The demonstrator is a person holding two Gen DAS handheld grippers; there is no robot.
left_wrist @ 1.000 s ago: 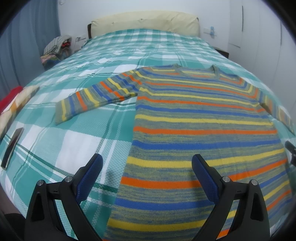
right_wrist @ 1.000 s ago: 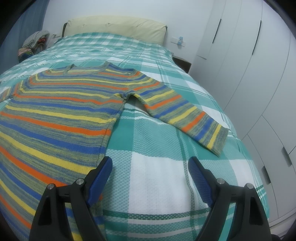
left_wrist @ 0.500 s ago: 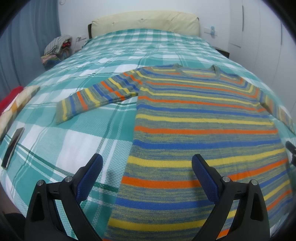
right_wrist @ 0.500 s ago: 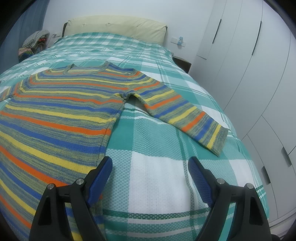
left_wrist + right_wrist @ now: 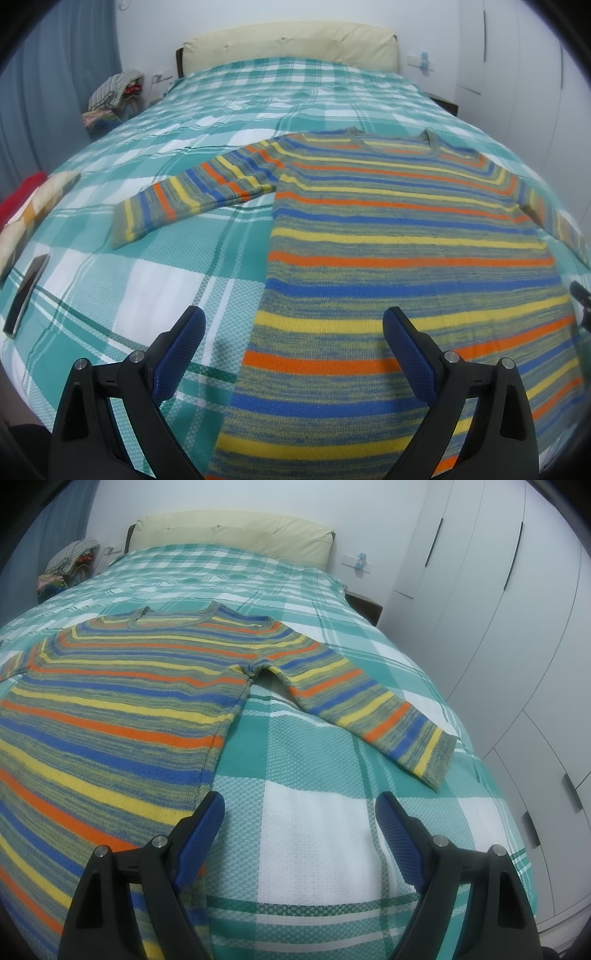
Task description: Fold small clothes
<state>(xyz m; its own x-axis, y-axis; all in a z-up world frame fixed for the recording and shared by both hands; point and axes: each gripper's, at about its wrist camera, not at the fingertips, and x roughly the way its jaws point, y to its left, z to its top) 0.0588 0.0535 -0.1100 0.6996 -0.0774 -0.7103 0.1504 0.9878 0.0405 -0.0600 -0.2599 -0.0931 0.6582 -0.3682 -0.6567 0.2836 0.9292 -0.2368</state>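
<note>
A striped knit sweater (image 5: 399, 251) in orange, blue, yellow and olive lies flat on the bed, neck toward the pillow, both sleeves spread out. My left gripper (image 5: 293, 325) hovers open above the sweater's lower left edge, with nothing between its blue pads. In the right wrist view the same sweater (image 5: 122, 709) fills the left side, and its right sleeve (image 5: 373, 709) runs toward the bed's edge. My right gripper (image 5: 299, 806) is open over the bedspread just right of the sweater's side seam, holding nothing.
The bed (image 5: 147, 288) has a teal and white checked cover and a cream headboard (image 5: 291, 40). A phone (image 5: 26, 291) and folded cloth (image 5: 33, 206) lie at its left edge. A clothes pile (image 5: 114, 92) sits beyond. White wardrobe doors (image 5: 517, 627) stand close on the right.
</note>
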